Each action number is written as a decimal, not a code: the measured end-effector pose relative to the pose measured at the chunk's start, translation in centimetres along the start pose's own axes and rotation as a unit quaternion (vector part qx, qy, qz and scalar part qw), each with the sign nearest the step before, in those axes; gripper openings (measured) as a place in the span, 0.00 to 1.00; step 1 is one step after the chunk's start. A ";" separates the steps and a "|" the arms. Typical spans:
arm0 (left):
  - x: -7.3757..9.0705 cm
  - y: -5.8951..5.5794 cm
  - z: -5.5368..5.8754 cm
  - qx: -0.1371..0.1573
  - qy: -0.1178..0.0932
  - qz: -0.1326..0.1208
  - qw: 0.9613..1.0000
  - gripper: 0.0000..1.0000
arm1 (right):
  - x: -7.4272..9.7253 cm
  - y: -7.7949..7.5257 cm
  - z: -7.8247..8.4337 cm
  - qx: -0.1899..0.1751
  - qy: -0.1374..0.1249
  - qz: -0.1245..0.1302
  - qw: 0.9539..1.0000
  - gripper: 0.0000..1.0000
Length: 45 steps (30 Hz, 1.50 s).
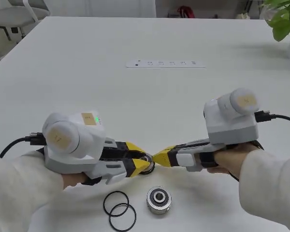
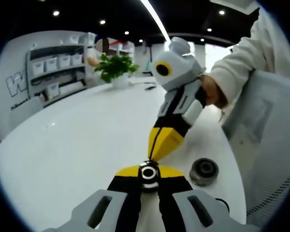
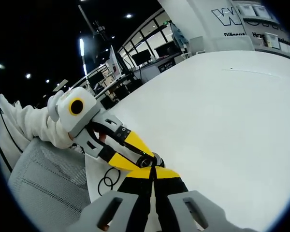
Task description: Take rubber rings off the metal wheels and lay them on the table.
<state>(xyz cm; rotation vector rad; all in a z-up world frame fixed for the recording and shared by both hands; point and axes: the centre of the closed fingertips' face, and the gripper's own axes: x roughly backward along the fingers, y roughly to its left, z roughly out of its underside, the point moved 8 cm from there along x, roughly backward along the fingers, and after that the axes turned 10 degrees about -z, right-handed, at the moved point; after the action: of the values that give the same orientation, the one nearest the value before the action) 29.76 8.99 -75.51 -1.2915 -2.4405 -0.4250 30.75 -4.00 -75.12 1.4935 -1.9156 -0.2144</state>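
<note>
Along the upper left of the left gripper view, pale bins (image 2: 52,64) sit in rows on wall shelves; what is in them cannot be made out.

Low in the head view, just left of centre, the left gripper (image 1: 144,164) is clamped on a small metal wheel (image 2: 148,175), with a yellow-tipped jaw pressed to each side of it. The wheel sits at the bottom centre of the left gripper view.

The right gripper (image 3: 152,173) comes in from the right of the head view. Its jaws are pressed together, with only a thin dark seam between the yellow tips. Those tips touch the rim of the held wheel. Whether a ring is caught between them cannot be told.

On the white surface (image 1: 135,106), at the bottom edge of the head view, two black rubber rings (image 1: 119,210) lie flat and overlap each other. Just to their right, apart from them, a second metal wheel (image 1: 159,200) rests below the meeting gripper tips.

A white power strip (image 1: 165,63) lies in the upper middle of the head view, and a leafy plant (image 1: 285,19) fills its upper right corner
</note>
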 end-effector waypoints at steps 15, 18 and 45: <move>-0.1 0.0 0.0 -0.004 -0.001 -0.001 1.000 0.12 | 0.0 0.4 -0.3 -0.001 -0.007 -0.014 1.000 0.00; 0.0 -0.1 -0.1 -0.004 -0.001 0.000 1.000 0.12 | 0.0 0.5 -0.5 0.000 -0.011 -0.018 1.000 0.00; 0.4 -0.2 0.3 -0.023 -0.002 -0.002 1.000 0.14 | 0.2 0.9 -0.8 0.011 -0.027 -0.030 0.999 0.00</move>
<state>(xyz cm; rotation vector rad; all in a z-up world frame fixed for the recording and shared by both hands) 29.35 9.25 -75.64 -1.3062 -2.4500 -0.4821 30.44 -3.66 -73.98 1.5773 -1.9222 -0.2637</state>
